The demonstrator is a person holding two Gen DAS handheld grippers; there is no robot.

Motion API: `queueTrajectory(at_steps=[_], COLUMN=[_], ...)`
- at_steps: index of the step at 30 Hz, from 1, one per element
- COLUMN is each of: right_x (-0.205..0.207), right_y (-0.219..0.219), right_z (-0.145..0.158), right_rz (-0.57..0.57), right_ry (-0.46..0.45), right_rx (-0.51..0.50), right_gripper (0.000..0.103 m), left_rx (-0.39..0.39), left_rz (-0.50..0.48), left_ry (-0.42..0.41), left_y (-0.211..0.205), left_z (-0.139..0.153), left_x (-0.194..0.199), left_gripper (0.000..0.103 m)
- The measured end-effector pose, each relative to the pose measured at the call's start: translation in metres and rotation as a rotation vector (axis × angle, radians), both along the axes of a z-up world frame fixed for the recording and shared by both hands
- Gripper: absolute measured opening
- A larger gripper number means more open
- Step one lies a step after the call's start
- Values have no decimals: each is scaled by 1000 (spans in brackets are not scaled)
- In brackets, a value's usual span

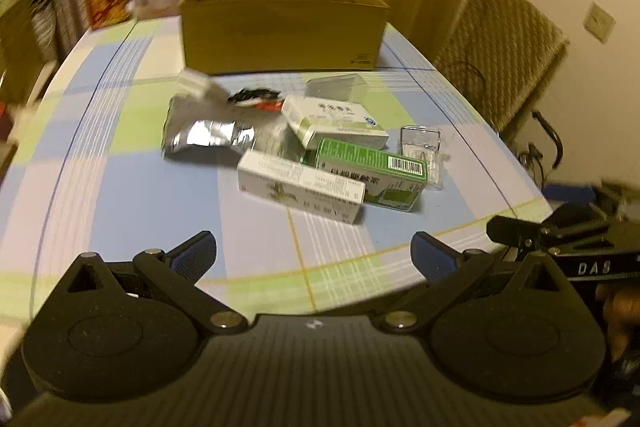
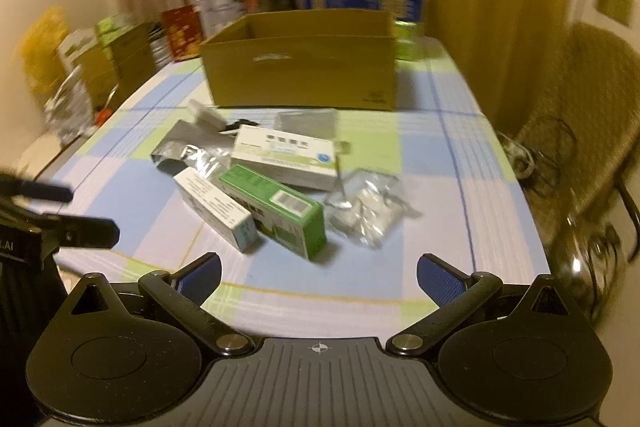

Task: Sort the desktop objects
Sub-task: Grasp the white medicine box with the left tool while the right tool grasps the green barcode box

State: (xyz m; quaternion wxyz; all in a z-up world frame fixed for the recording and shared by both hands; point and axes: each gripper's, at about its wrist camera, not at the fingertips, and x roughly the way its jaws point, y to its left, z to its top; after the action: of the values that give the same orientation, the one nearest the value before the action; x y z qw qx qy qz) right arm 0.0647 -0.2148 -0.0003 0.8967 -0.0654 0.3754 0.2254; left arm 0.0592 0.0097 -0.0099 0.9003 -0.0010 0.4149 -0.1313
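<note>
Both grippers, left (image 1: 314, 253) and right (image 2: 319, 277), spread wide and empty, hang short of the pile; box (image 1: 280, 23) sits open behind it, probably the drop-off.

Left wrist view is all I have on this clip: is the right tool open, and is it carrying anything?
Observer: The right tool is open, with nothing between its fingers.
Operator: What is the clear thing to the right of the green box?
Observer: A clear bag of white pieces, lying beside the green box.
Operator: Is anything hidden behind the carton?
Observer: Yes, a small green item stands at the far right corner of the carton.
</note>
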Motion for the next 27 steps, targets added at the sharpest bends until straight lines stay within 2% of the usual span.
queueTrajectory(at_steps=[4, 8, 9, 10, 15, 16, 18, 25, 27], right_x=[24, 45, 49, 53, 70, 74, 82, 103, 107], right_y=[14, 29, 33, 38, 61, 64, 69, 78, 79], right_z=[-3, -11, -14, -17, -38, -42, -50, -72, -76], right_rz=[117, 253, 291, 336, 509, 527, 543, 579, 584], right_ry=[-2, -1, -1, 1, 13, 21, 26, 65, 79], right_rx=[-71, -124, -137, -152, -223, -234, -257, -324, -329], right_gripper=[101, 100, 96, 94, 78, 76, 70, 52, 46], left_rx=[84, 197, 223, 241, 368, 383, 400, 464, 485], left_rz=[-114, -280, -338, -386, -602, -637, -706, -905, -951], left_ry=[-25, -50, -48, -43, -73, -76, -66, -55, -45], left_y=[-2, -5, -6, -8, -18, -19, -22, -35, -37], left_z=[4, -2, -5, -8, -31, -36, -46, -77, -83], left_x=[21, 45, 51, 55, 74, 77, 88, 112, 117], left_gripper=[102, 99, 93, 91, 90, 88, 77, 72, 66])
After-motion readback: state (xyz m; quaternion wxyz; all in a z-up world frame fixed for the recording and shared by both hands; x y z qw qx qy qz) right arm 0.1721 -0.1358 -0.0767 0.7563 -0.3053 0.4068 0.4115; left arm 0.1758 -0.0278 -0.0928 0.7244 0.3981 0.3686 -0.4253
